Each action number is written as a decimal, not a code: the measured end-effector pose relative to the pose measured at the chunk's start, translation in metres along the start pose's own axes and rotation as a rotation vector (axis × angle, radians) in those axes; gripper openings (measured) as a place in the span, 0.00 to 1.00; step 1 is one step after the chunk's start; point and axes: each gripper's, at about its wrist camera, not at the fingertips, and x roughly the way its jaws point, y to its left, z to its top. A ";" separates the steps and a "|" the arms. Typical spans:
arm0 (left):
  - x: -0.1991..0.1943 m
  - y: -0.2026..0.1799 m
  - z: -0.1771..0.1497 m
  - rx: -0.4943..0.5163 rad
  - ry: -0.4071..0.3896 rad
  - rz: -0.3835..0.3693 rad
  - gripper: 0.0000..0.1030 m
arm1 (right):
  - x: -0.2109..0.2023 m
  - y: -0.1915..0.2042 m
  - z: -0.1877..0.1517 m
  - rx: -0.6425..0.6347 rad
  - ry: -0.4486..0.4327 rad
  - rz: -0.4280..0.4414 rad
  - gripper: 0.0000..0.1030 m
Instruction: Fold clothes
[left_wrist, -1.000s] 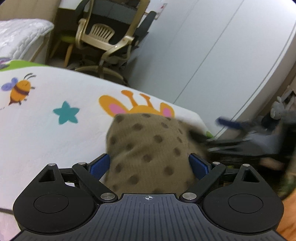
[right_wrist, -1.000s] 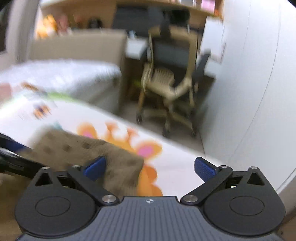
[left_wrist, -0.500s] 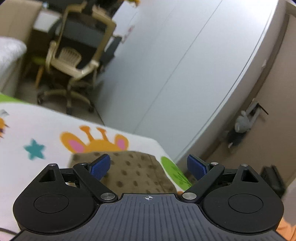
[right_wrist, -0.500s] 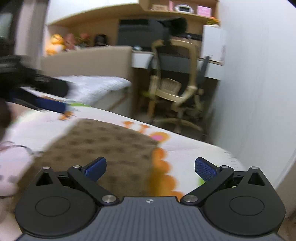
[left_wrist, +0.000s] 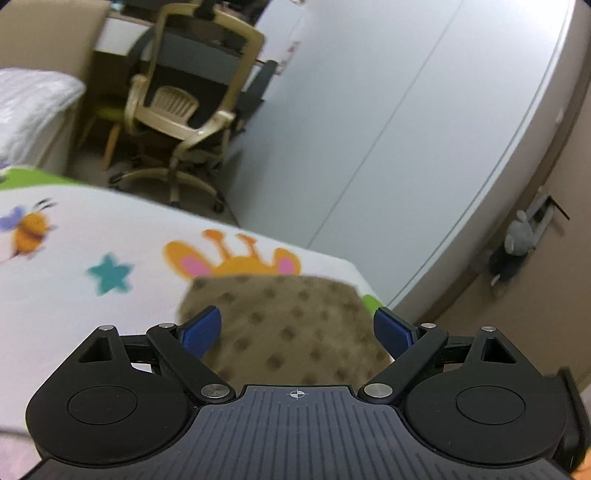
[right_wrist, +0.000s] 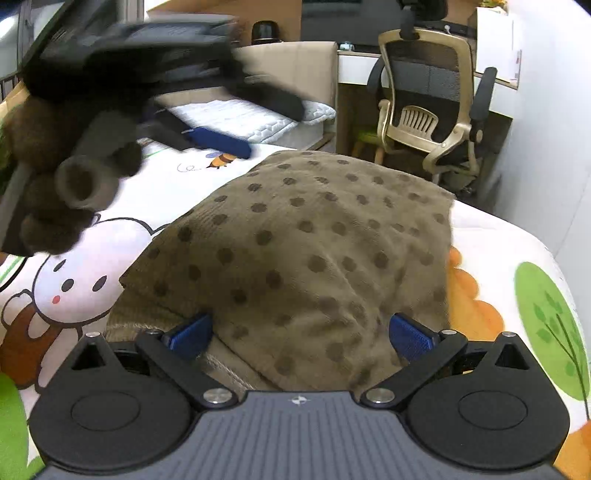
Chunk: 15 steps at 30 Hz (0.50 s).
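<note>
Both claws gape wide, nothing held! Right claw (right_wrist: 299, 338) sits low over the near edge of the brown dotted garment (right_wrist: 314, 240), its blue fingers (right_wrist: 190, 336) spread to either side of the cloth's near hem. Left claw (left_wrist: 297, 330) hovers above the same garment (left_wrist: 288, 325), and from the right wrist view it shows up blurred at upper left (right_wrist: 218, 142), raised clear of the fabric. That garment lies folded on the cartoon-print bed sheet (right_wrist: 517, 258), toward the bed's far right corner, its right edge just inside the mattress edge. Plenty of bare sheet to the left (left_wrist: 74, 295); beyond the far edge stands an office chair (right_wrist: 432, 110).
</note>
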 end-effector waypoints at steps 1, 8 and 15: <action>-0.004 0.006 -0.004 -0.016 0.010 0.008 0.91 | -0.005 -0.004 0.001 0.017 -0.009 -0.001 1.00; 0.003 0.053 -0.040 -0.220 0.129 -0.045 0.86 | -0.048 -0.034 0.012 0.124 -0.141 -0.024 1.00; -0.011 0.012 -0.018 -0.126 0.067 -0.147 0.64 | -0.037 -0.046 0.015 0.137 -0.120 -0.109 1.00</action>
